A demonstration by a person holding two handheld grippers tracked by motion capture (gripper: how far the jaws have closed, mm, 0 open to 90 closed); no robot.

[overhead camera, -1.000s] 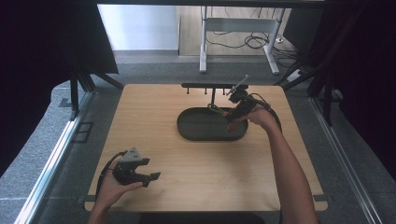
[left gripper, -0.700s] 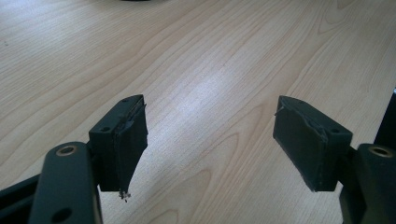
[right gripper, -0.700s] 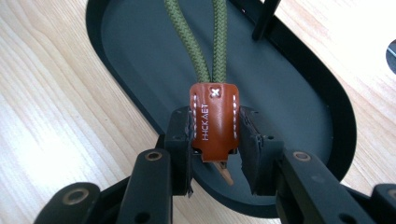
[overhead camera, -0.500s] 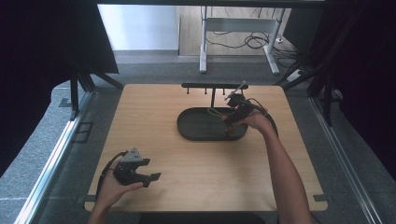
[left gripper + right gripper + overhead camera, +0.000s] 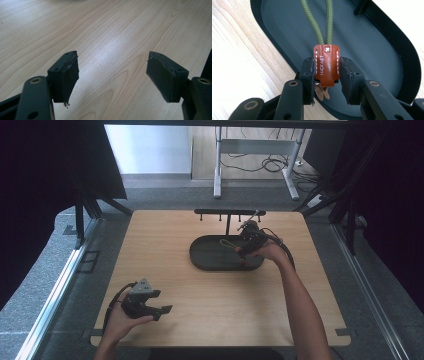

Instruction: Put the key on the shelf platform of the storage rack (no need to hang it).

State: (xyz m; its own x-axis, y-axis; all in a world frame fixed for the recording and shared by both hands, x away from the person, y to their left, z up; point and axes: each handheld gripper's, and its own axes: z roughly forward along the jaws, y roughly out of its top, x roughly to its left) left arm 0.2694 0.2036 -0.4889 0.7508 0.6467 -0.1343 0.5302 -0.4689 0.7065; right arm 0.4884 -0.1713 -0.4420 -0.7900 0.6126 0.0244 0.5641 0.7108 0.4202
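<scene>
**Right gripper pinching a leather-tabbed cord over the tray**

High view: the left gripper (image 5: 150, 304) rests near the table's (image 5: 165, 250) front-left corner; the right gripper (image 5: 248, 236) is over the dark oval tray (image 5: 207, 260).

Left gripper view: jaws spread wide over bare wood.

Right gripper view: jaws clamp the brown leather tab (image 5: 327, 65) of an olive cord loop (image 5: 318, 18) above the tray.
</scene>
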